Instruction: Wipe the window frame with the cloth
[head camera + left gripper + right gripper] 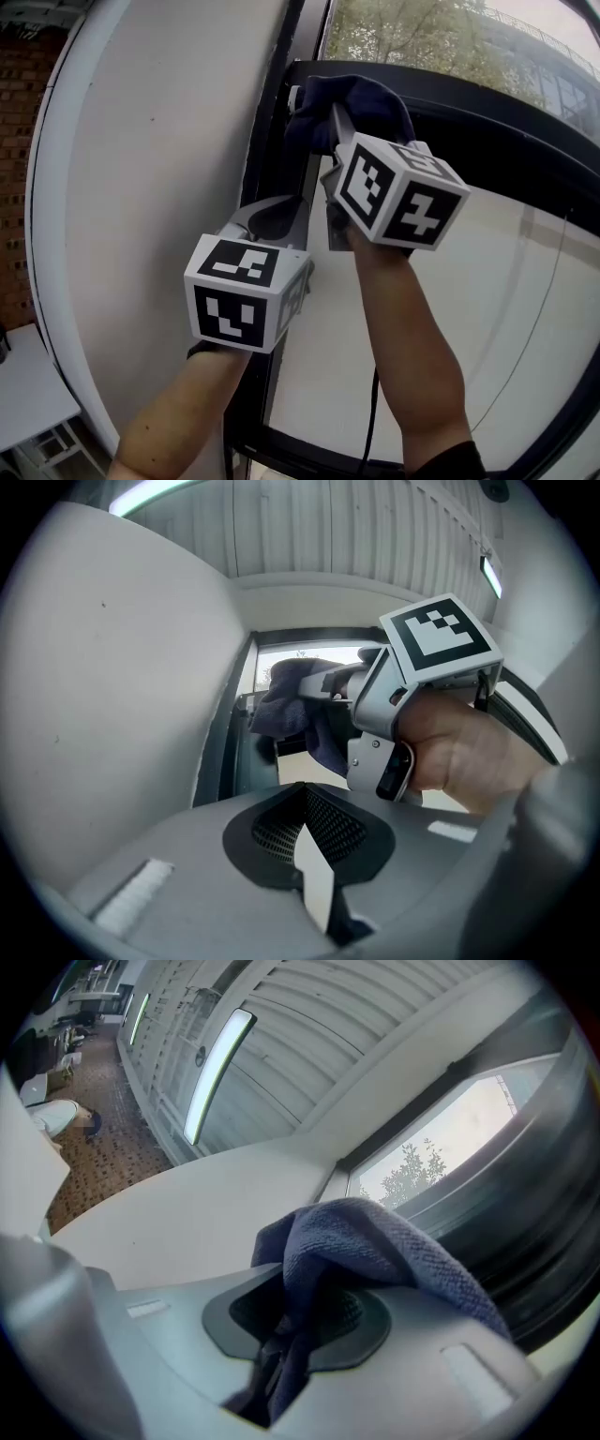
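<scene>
Cloth (361, 105) tight in R gripper (300, 1330) fingers at window frame (487, 103) by wall (159, 169); L gripper (306, 829) fingers together.

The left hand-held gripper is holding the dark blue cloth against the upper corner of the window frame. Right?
No: the right hand-held gripper holds the dark blue cloth against the upper corner of the window frame. The right gripper view shows it between those jaws; the left hand-held gripper is empty.

I'm seeing a plain white wall (159, 187), brick (14, 187) off left (white table (28, 394) below), trees (403, 33) outside.
</scene>
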`<state>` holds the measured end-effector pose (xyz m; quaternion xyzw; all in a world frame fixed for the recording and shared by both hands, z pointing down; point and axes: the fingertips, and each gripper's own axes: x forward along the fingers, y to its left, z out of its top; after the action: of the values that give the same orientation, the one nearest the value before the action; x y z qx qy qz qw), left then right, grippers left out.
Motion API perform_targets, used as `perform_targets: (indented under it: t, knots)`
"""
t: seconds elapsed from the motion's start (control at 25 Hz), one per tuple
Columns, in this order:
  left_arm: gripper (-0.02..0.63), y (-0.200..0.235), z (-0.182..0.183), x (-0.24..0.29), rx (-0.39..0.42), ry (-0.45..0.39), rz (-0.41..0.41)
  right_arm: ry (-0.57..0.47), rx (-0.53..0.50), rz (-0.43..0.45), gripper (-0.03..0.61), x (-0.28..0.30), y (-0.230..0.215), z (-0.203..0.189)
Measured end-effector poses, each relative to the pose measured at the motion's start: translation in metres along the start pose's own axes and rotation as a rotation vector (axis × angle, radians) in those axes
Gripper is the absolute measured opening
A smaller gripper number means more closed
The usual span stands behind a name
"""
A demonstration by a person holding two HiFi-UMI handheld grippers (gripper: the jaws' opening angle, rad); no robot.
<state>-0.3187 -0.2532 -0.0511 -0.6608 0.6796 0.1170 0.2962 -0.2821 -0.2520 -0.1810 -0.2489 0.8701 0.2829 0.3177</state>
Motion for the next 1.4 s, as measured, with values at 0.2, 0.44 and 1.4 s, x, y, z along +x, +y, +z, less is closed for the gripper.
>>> perform_targets:
  t: [0.2, 0.44, 1.4]
  knots:
    - [-0.006, -0.015, 0.007, 0.006, -0.016, -0.004, -0.051, -0.002, -0.036, -0.047, 0.067, -0.016, -0.017, 0.009]
    - [-0.006, -0.042, -0.001, 0.003, -0.075, 0.023, -0.131, 0.021, -0.070, -0.094, 0.067, -0.037, -0.036, 0.013]
    - [-0.006, -0.156, 0.042, 0.028, -0.134, -0.053, -0.224, 0.013, -0.121, -0.178, 0.067, -0.125, -0.130, 0.082]
